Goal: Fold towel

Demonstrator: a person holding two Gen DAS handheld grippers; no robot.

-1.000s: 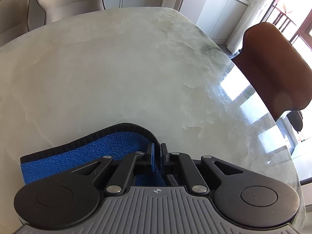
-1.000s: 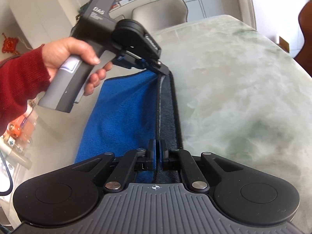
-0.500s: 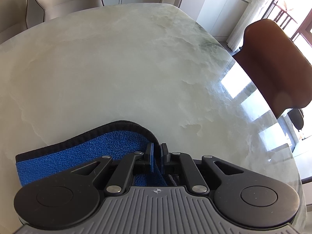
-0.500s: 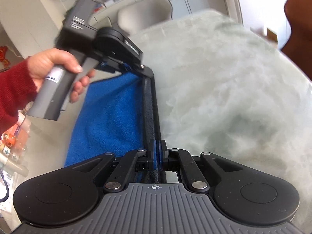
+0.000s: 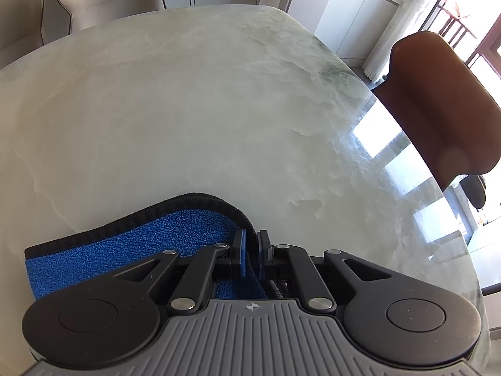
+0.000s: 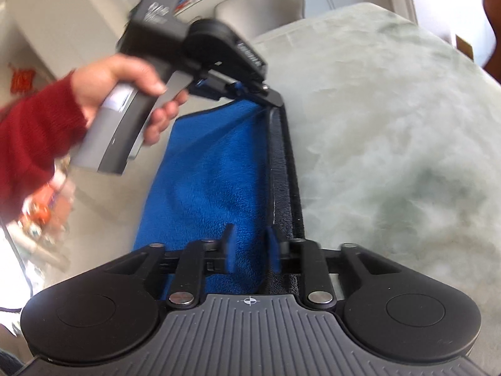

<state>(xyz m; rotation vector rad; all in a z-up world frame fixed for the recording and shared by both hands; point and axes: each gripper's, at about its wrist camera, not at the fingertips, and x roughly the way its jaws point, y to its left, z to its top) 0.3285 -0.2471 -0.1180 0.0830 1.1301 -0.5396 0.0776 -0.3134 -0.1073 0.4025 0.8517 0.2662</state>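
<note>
Two grippers in use. Left gripper (image 5: pixel 251 252): jaws drawn nearly together, pinching the black-bound corner of the towel (image 5: pixel 131 244). Right gripper (image 6: pixel 249 252): jaws parted with a clear gap, the blue pile and black hem lying between them, no pinch evident; judged released or releasing. Left hand (image 6: pixel 125 94), in a red sleeve, grips the left tool's handle at the far end of the hem. Step in hand, by judgement: the end of one fold, the carried edge laid down and let go on the right side while the left grip is yet to open. Next move calls for opening the left jaws, lifting both tools clear without dragging the cloth, then taking a fresh edge for a further fold or smoothing. Towel: blue terry with a dark grey-black reverse and black stitched binding, lying on the pale marble table (image 5: pixel 188 109) near its edge, one long hem turned up showing the dark side, pile gently rippled, not quite flat. Right-wrist view blurred; fine detail uncertain.
</note>
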